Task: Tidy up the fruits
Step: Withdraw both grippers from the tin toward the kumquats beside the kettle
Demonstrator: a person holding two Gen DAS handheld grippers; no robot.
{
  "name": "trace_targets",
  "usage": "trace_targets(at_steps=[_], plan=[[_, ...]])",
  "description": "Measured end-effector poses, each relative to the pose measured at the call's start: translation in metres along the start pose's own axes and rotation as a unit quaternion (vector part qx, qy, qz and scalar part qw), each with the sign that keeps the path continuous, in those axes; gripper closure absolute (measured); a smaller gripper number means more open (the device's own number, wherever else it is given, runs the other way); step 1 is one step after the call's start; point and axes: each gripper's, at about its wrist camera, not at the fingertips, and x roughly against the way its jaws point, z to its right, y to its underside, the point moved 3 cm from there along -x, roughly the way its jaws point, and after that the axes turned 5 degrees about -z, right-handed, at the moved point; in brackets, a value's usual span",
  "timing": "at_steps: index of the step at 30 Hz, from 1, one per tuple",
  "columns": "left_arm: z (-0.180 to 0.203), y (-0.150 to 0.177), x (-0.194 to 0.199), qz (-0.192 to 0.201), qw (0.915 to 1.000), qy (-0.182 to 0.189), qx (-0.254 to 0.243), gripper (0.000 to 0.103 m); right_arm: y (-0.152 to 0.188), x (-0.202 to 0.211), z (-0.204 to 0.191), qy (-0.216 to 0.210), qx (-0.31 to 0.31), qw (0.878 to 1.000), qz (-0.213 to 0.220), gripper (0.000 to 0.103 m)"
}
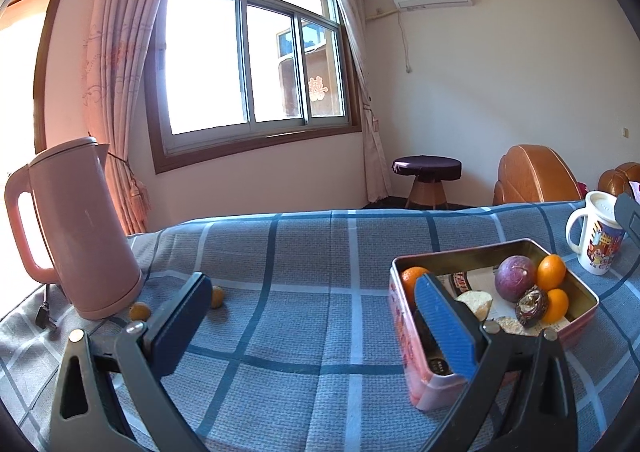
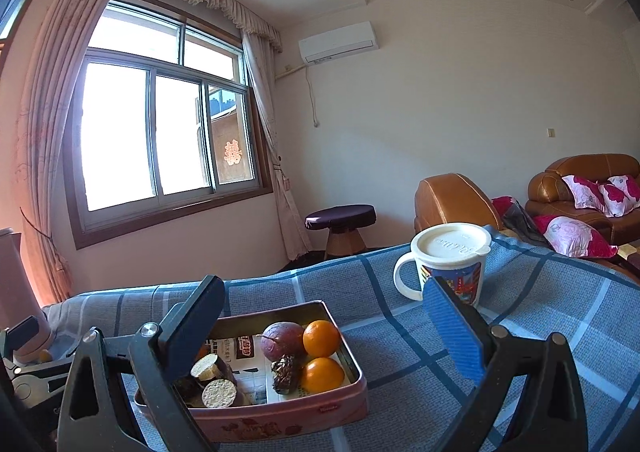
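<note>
Home living room: curtained window [image 2: 160,131] at 10 o'clock, wall air conditioner [image 2: 338,41] at 12, leather sofa [image 2: 584,187] with floral cushions at 3.

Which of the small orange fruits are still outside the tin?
The two kumquats on the cloth beside the pink kettle; the other oranges sit inside the tin.

both tools look alike. the left gripper [image 1: 320,322] has black plastic arms with triangular cut-outs, round silver pivot screws and flat fingers [image 1: 444,326] faced with ribbed blue pads. the right gripper [image 2: 326,332] shows the same black frame, silver screws and a ribbed blue pad [image 2: 454,332].
</note>
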Motion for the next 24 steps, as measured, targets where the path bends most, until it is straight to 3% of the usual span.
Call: trace_targets(at_steps=[13,24], plan=[[-0.055,0.003,-0.006,0.003,0.9995,-0.032,-0.006,0.000,0.016,0.003,-0.071,-0.034,-0.002,0.999,-0.023,0.003],[-0.106,0.006,-0.015,-0.010,0.9983,-0.053,0.018,0.000,0.029,0.005,-0.134,-0.075,0.009,0.997,-0.036,0.003]])
